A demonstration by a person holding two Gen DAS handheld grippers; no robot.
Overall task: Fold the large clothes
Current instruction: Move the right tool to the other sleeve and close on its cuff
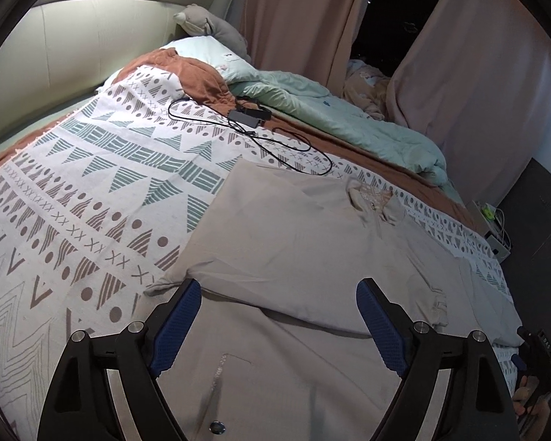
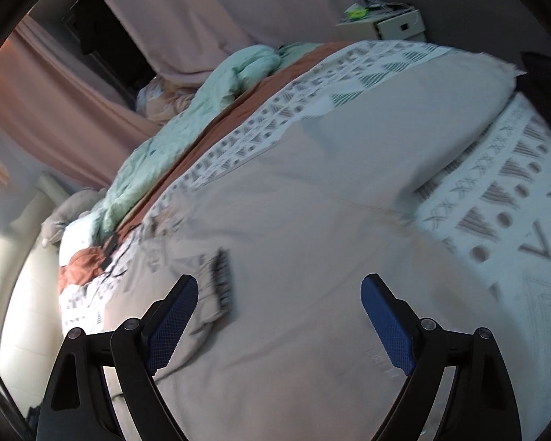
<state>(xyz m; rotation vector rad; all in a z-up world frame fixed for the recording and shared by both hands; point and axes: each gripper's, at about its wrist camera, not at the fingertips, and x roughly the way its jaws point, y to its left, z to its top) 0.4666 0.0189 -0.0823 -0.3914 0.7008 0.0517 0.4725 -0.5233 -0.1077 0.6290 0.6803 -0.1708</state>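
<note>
A large beige shirt (image 1: 297, 242) lies spread on the patterned bedspread (image 1: 73, 191), its collar (image 1: 373, 198) toward the far right. One sleeve is folded over the body. My left gripper (image 1: 278, 290) is open and empty, just above the shirt's near part. In the right wrist view the same shirt (image 2: 312, 202) fills the middle, blurred by motion. My right gripper (image 2: 279, 286) is open and empty above it, beside a ribbed sleeve cuff (image 2: 222, 279). The right gripper also shows at the left wrist view's right edge (image 1: 532, 352).
A black charger with tangled cable (image 1: 249, 117) lies on the bedspread beyond the shirt. A mint quilt (image 1: 349, 117) is bunched along the far side, with a plush toy (image 1: 209, 25) at the headboard. Pink curtains (image 1: 477, 73) hang behind. A small bedside box (image 2: 389, 24) stands off the bed's corner.
</note>
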